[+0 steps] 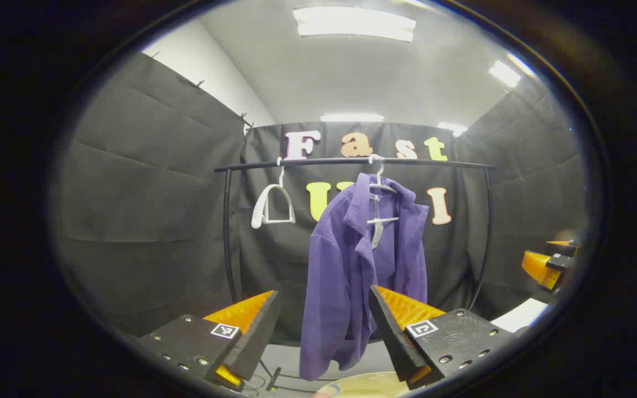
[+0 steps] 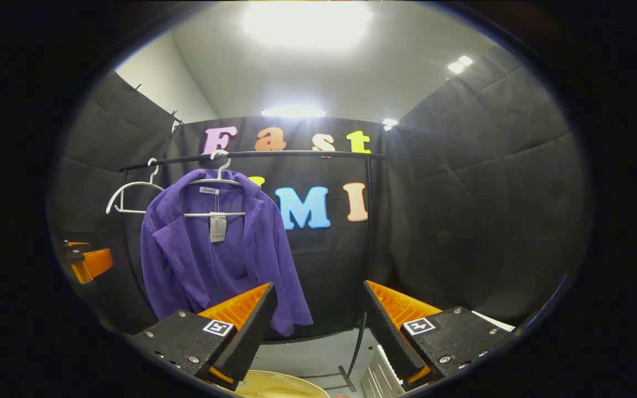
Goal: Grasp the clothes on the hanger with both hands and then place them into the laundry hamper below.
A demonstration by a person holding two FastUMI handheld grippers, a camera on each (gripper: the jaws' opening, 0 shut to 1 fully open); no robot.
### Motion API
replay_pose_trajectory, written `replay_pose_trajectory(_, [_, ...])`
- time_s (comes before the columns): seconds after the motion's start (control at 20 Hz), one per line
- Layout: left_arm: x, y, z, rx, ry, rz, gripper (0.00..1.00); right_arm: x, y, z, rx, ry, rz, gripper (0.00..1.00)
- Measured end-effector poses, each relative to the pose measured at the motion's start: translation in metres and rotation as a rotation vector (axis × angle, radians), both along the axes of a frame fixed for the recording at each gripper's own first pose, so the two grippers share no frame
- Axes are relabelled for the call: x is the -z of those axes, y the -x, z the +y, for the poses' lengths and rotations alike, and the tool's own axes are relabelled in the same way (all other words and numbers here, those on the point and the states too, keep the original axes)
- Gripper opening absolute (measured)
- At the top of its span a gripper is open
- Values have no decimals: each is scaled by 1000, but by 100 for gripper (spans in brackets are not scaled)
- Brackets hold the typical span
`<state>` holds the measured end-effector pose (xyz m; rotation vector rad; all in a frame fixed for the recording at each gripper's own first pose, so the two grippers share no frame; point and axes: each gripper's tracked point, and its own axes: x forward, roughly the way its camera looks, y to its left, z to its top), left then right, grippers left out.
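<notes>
A purple jacket point(image 1: 351, 265) hangs on a white hanger point(image 1: 380, 190) from a black rail point(image 1: 351, 161). My left gripper point(image 1: 324, 326) is open, some way in front of the jacket, with its fingers framing the lower half. In the right gripper view the purple jacket point(image 2: 213, 254) hangs up and to the left, with a tag at its collar. My right gripper point(image 2: 318, 320) is open and points at the wall right of the jacket. The rim of a pale yellow hamper point(image 1: 363, 387) lies below, and the hamper rim point(image 2: 280, 387) also peeks between the right fingers.
An empty white hanger point(image 1: 271, 207) hangs at the rail's left end, and the same empty hanger point(image 2: 130, 196) appears left of the jacket. The rack's black upright point(image 2: 368, 237) stands right of the jacket. A white ribbed object point(image 2: 379, 370) lies on the floor.
</notes>
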<state>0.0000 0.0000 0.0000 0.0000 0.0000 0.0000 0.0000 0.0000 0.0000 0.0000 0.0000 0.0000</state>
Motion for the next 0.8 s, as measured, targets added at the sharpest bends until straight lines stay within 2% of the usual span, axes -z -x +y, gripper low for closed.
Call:
replay_pose_trajectory(0.35, [-3, -13, -4, -1, -13, -2, 99, 5, -7, -1, 6, -18, 12, 95])
replay_pose_trajectory(0.8, [-5, -8, -5, -4, -21, -1, 99, 9, -10, 2, -12, -45, 24, 95])
